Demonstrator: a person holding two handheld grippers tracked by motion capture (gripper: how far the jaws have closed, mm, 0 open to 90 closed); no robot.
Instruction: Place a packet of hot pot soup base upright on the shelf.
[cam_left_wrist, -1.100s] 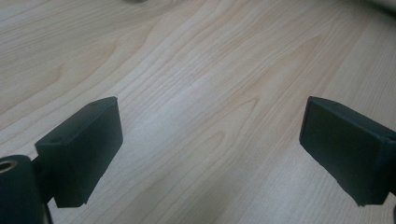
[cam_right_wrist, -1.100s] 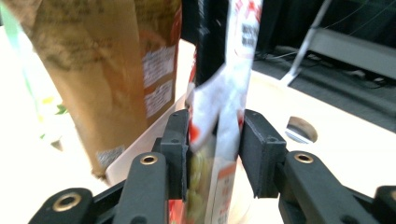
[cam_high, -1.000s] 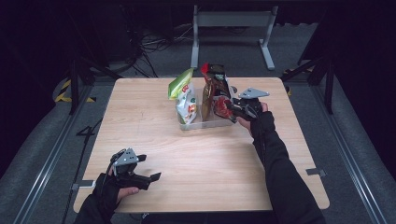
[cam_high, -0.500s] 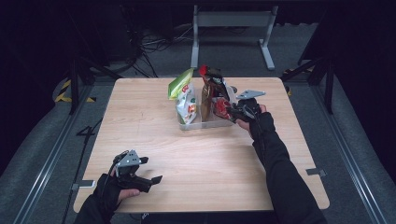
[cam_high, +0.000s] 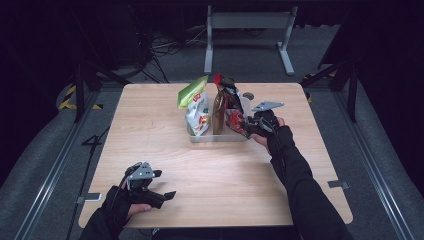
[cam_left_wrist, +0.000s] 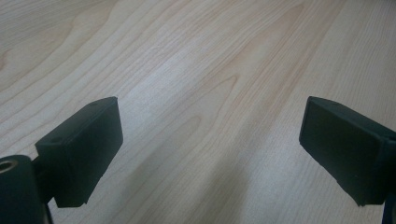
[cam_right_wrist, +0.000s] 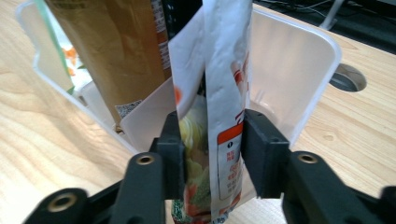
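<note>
Between right tool (cam_right_wrist: 211, 154) jaws, seemingly upright pouch (cam_right_wrist: 219, 93).

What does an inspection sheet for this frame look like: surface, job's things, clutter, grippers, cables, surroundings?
Surface: wooden table, with a round hole beyond the bin.
Job's things: clear bin holding a green pouch, a brown pouch and a red-white pouch.
Clutter: nothing seen.
Grippers: left gripper open, over bare wood near the front edge; right gripper shut on the red-white pouch at the bin.
Cables: loose cables on the floor behind the table.
Surroundings: dark room, grey frame behind, floor rails at both sides.
</note>
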